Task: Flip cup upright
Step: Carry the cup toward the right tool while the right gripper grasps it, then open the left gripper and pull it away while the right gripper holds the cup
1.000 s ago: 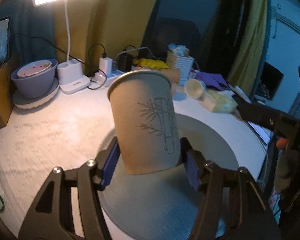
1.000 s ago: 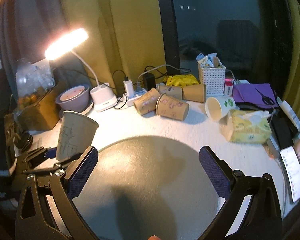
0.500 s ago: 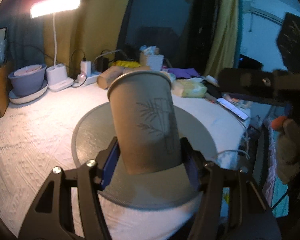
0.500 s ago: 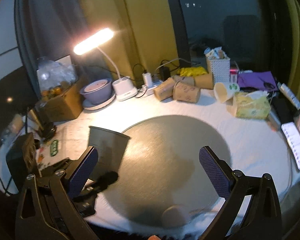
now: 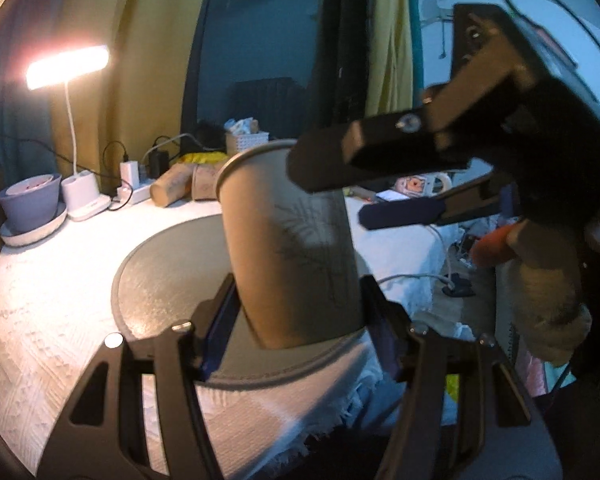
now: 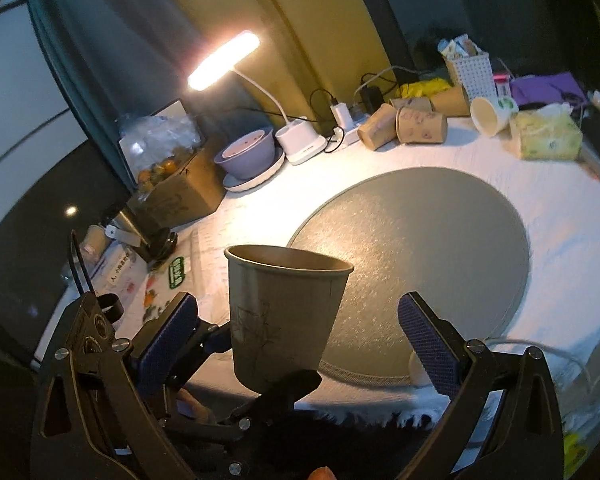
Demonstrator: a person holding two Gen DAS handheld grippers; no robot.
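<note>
One paper cup [image 6: 282,316], mouth up, sits clamped low in my left claw [image 5: 300,320], held off the tabletop's [image 6: 560,236] near edge. My right claw [image 6: 300,344] stands apart, empty. Flip appears done; setting down on the round mat [image 6: 420,232] remains.

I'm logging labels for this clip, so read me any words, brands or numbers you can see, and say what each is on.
No text reads clearly.
Green sticker on the table: white characters, too blurred.
White paper by the sticker: small dark print, illegible.
Lying brown cups: pink markings, unreadable.
White cup: green marks, not legible.
Held paper cup: only a bamboo drawing, no words.
</note>
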